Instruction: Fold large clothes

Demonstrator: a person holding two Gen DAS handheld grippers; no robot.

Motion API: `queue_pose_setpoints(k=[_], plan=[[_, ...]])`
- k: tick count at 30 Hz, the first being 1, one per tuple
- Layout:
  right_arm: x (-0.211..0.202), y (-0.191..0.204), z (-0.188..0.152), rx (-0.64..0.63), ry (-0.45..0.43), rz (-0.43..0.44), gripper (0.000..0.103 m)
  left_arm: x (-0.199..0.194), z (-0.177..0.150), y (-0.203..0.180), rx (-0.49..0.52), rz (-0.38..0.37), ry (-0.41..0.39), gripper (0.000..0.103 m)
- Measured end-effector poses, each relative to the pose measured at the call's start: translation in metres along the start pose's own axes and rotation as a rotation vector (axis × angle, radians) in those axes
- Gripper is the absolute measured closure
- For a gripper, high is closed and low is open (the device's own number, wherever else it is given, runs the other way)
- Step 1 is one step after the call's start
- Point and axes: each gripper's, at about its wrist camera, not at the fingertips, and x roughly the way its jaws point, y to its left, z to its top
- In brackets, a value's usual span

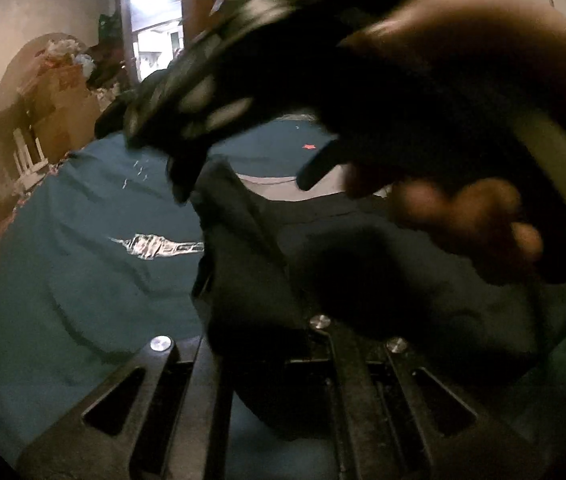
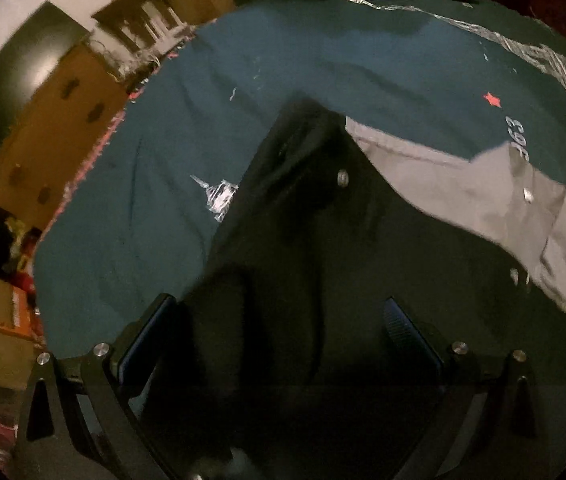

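A dark jacket point(image 1: 363, 280) with a grey lining point(image 2: 463, 184) lies on a teal bedspread point(image 1: 83, 260). My left gripper point(image 1: 267, 320) is shut on a fold of the dark jacket, which bunches up between its fingers. In the left wrist view the right gripper point(image 1: 179, 184) hangs above the jacket, held by a hand point(image 1: 463, 216), blurred. In the right wrist view my right gripper point(image 2: 283, 328) has its fingers point(image 2: 411, 332) wide apart above the dark jacket point(image 2: 303, 260), holding nothing.
The teal bedspread point(image 2: 163, 220) bears white printed marks point(image 2: 219, 196) and a red star point(image 2: 493, 99). Cardboard boxes point(image 2: 63, 140) and clutter stand beyond the bed's left edge. A lit doorway point(image 1: 155, 20) is at the back.
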Motion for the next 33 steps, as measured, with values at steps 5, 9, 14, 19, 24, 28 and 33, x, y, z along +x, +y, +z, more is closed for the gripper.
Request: queue_pose_setpoints(k=[5, 9, 14, 19, 24, 28, 33], plan=[[0.026, -0.018, 0.006, 0.040, 0.070, -0.034, 0.007, 0.004, 0.000, -0.014, 0.082, -0.024, 0.003, 0.102], [0.012, -0.023, -0.009, 0.025, 0.024, -0.028, 0.024, 0.003, 0.003, -0.026, 0.125, -0.040, 0.002, 0.102], [-0.030, -0.073, -0.072, 0.159, -0.107, 0.008, 0.088, -0.020, 0.010, -0.081, 0.260, -0.175, -0.033, 0.102], [-0.102, -0.141, -0.153, 0.300, -0.254, 0.003, 0.093, -0.028, 0.021, -0.150, 0.337, -0.350, -0.040, 0.101], [-0.140, -0.204, -0.209, 0.388, -0.295, 0.011, 0.093, -0.004, 0.017, -0.205, 0.372, -0.468, 0.034, 0.101], [-0.132, -0.274, -0.255, 0.516, -0.269, 0.053, 0.093, 0.030, 0.002, -0.241, 0.435, -0.501, 0.115, 0.097], [-0.109, -0.329, -0.284, 0.613, -0.251, 0.105, 0.094, 0.051, -0.009, -0.258, 0.475, -0.495, 0.190, 0.088]])
